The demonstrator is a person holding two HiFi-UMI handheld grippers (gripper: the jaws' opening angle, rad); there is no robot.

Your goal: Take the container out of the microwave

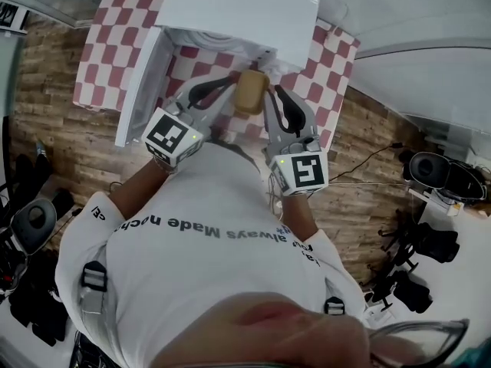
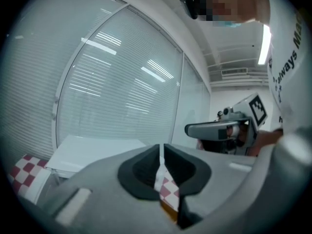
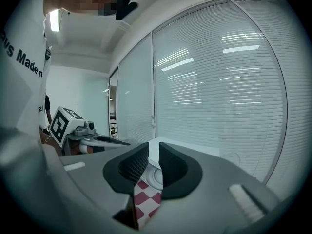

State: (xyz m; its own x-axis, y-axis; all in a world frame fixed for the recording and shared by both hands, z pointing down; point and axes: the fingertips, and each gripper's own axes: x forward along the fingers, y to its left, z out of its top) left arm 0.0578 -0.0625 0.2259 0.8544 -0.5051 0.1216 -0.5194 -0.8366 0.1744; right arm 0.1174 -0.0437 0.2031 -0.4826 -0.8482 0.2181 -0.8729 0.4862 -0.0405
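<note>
A tan container (image 1: 252, 90) sits on the red-and-white checkered cloth (image 1: 107, 44), just in front of the white microwave (image 1: 238, 6), whose door (image 1: 142, 83) hangs open to the left. In the head view my left gripper (image 1: 235, 78) is at the container's left side and my right gripper (image 1: 270, 92) at its right; I cannot tell from here whether either touches it. In the left gripper view, my left gripper (image 2: 161, 152) points level at the window, pads almost meeting and nothing between them. A narrow empty gap separates the pads of my right gripper (image 3: 154, 152).
Large windows with blinds (image 2: 122, 82) fill both gripper views. The table stands on a wood-look floor (image 1: 61, 129). Black equipment lies on the floor at the left (image 1: 31, 228) and the right (image 1: 437, 175), with a cable (image 1: 368, 159) running across.
</note>
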